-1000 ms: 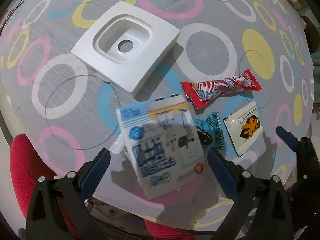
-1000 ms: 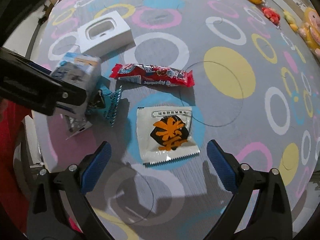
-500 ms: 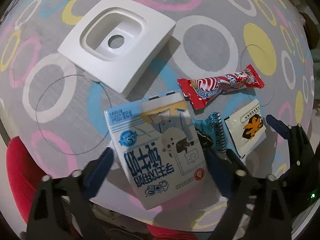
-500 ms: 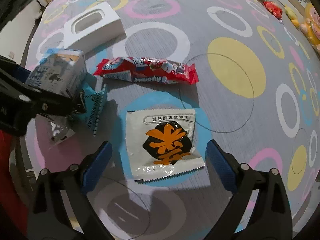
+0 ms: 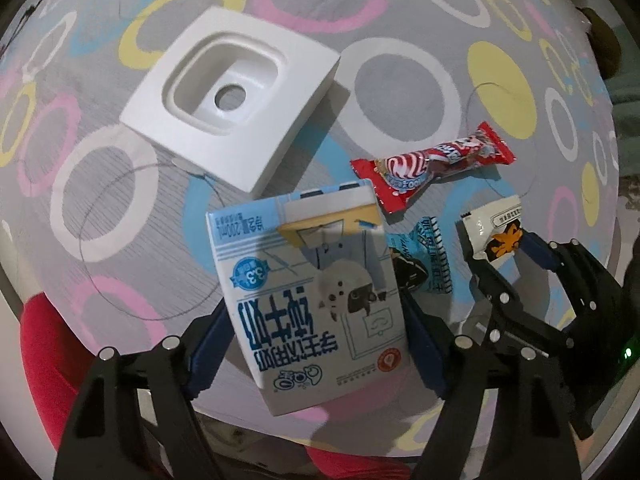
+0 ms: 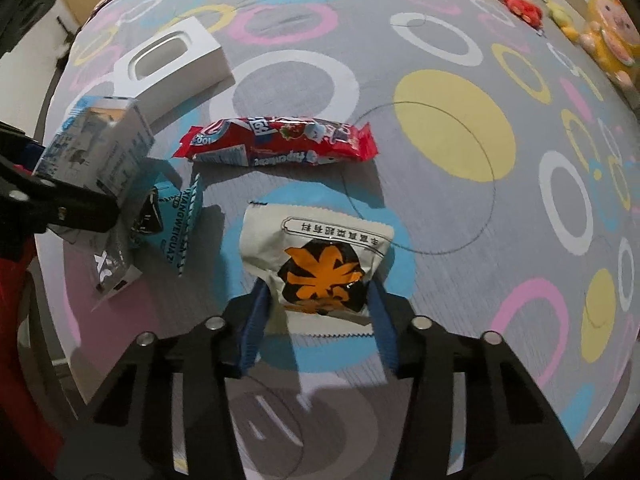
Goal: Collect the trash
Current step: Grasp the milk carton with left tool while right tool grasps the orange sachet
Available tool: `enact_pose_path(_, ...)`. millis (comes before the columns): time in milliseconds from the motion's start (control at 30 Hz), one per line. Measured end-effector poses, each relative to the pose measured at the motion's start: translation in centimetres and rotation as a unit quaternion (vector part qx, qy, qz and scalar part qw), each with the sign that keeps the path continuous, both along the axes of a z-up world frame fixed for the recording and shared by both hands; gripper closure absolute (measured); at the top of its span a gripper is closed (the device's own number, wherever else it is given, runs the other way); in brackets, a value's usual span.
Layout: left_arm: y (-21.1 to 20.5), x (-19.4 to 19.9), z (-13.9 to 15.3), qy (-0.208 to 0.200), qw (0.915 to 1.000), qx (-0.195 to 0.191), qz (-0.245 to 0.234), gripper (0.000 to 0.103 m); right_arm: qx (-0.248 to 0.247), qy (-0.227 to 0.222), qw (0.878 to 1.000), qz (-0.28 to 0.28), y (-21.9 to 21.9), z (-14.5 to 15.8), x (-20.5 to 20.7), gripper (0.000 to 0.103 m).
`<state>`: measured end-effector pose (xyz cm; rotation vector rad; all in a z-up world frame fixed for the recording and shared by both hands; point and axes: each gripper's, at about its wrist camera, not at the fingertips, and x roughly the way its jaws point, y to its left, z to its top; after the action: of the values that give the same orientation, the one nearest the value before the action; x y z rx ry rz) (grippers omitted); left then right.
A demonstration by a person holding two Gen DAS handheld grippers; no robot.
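A blue-and-white milk carton point(image 5: 304, 280) stands between the fingers of my left gripper point(image 5: 314, 312), which points straight down. Its jaws are closing and the blue pads touch the carton's two sides. My right gripper point(image 6: 318, 292) is closing on a white sachet with an orange mark point(image 6: 316, 248); the sachet bulges upward between the pads. In the left wrist view the same right gripper point(image 5: 504, 256) pinches the sachet point(image 5: 492, 224) to the carton's right. A red candy wrapper point(image 6: 280, 140) and a blue wrapper point(image 6: 176, 216) lie loose on the cloth.
A white moulded packaging insert point(image 5: 232, 96) lies behind the carton. A clear plastic scrap point(image 6: 112, 272) sits beside the carton's base. Plush toys point(image 6: 608, 28) line the far right edge. The ring-patterned cloth point(image 6: 452, 140) ends near me, with something red point(image 5: 44, 344) below its edge.
Both grippers have narrowed: the left one onto the milk carton, the right one onto the orange-marked sachet, which has crumpled and bowed up. The carton fills more of the left wrist view.
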<state>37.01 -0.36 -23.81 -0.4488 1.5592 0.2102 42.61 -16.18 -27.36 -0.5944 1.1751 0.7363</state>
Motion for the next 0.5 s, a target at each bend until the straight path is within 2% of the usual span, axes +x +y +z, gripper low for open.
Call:
enact_pose_path(233, -0.3, -1.0, 1.0, -0.024, 0.9995, -0.001, -0.019, 0.027, 0.015, -0.04, 0.997, -0.07, -2.4, 2.0, -1.4, 0.062)
enact_pose_path(400, -0.6, -2.4, 2.8, -0.056, 0.9972, 0.002, -0.049, 0.027, 0.034, -0.079, 0.987, -0.133, -4.3, 5.7, -3.8, 0.063)
enact_pose_path(500, -0.5, -3.3, 4.5, -0.082, 0.994, 0.007, -0.071, 0.027, 0.038, -0.105, 0.978, -0.178, -5.0, 8.3, -6.5, 0.063)
